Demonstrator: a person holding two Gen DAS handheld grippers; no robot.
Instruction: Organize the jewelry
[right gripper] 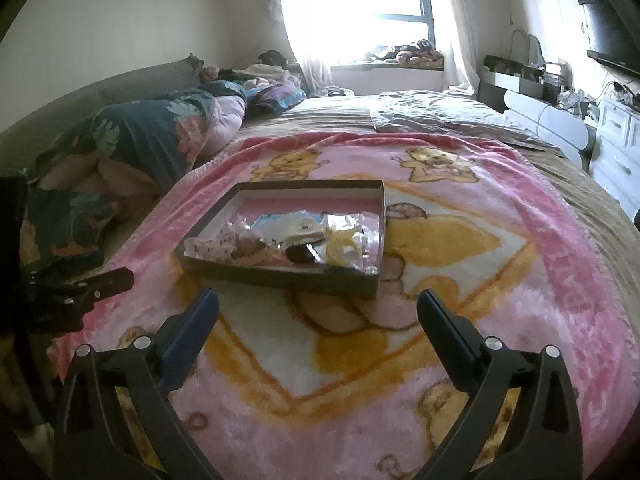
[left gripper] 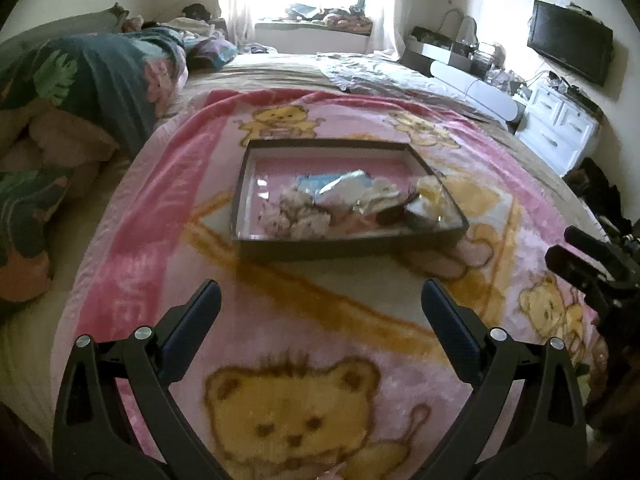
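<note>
Hovering over the pink bear-print blanket (left gripper: 132, 216), the left hand-held gripper (left gripper: 320, 304) stands wide with nothing between its fingers; the right hand-held gripper (right gripper: 318, 312) is equally wide and empty. Just ahead of both lies a shallow dark box (right gripper: 280, 276) on the blanket, holding a jumble of small packets and jewelry pieces (left gripper: 352, 200), too blurred to tell apart. The blanket covers a bed (right gripper: 340, 116), with a floral quilt (left gripper: 104, 76) bunched at its left side.
</note>
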